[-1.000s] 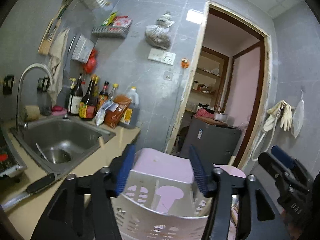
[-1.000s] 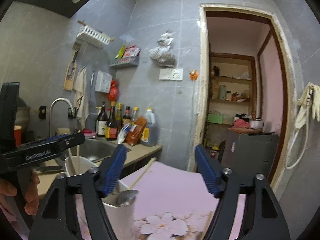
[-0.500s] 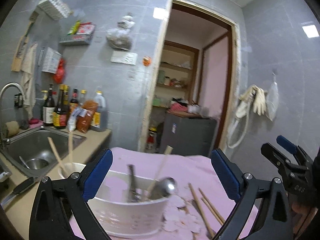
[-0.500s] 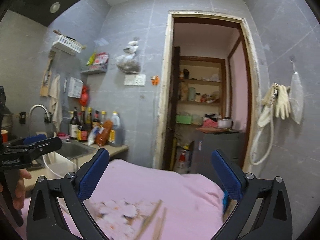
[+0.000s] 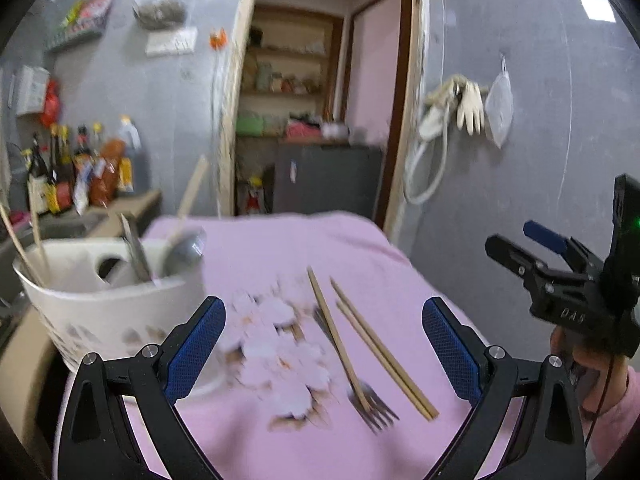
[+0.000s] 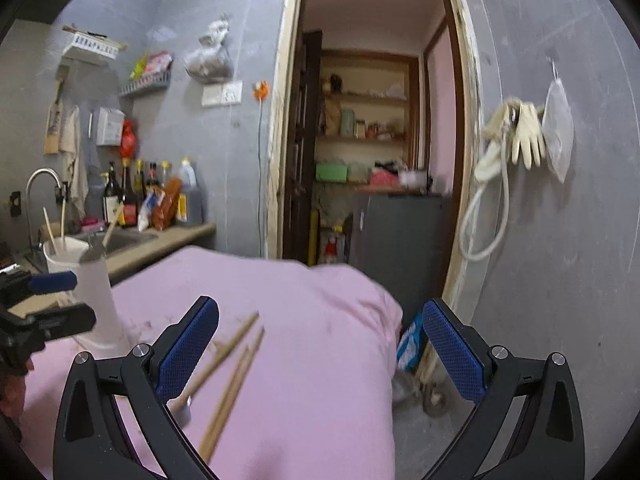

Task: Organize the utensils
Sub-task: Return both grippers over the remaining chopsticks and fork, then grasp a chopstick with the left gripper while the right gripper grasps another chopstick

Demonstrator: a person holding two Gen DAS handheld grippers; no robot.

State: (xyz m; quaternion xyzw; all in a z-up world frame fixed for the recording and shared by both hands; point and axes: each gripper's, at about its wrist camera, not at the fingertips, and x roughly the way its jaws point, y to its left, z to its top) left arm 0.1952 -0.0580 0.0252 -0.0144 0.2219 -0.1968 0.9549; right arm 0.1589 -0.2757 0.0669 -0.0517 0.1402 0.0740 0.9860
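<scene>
A wooden-handled fork (image 5: 345,354) and a pair of wooden chopsticks (image 5: 382,354) lie side by side on the pink flowered tablecloth (image 5: 280,248). My left gripper (image 5: 323,348) hovers just short of them, open, with nothing between its pads. To the left stands the white utensil holder (image 5: 108,308) with chopsticks, a spoon and other utensils in it. My right gripper (image 6: 320,350) is open and empty over the cloth, with the chopsticks (image 6: 230,392) and fork handle (image 6: 222,354) by its left finger. It shows at the right (image 5: 510,236); the left gripper (image 6: 84,299) and holder (image 6: 94,292) show at the left.
A counter with a sink and tap (image 6: 42,178) and several sauce bottles (image 6: 132,196) runs along the left wall. An open doorway (image 6: 372,152) with shelves and a dark cabinet lies ahead. Gloves and a hose (image 6: 520,136) hang on the right wall. The cloth's right edge (image 6: 394,320) drops to the floor.
Both grippers have opened wide and swung right, away from the utensil holder. The fork and chopsticks on the pink cloth have come into view in front of them.
</scene>
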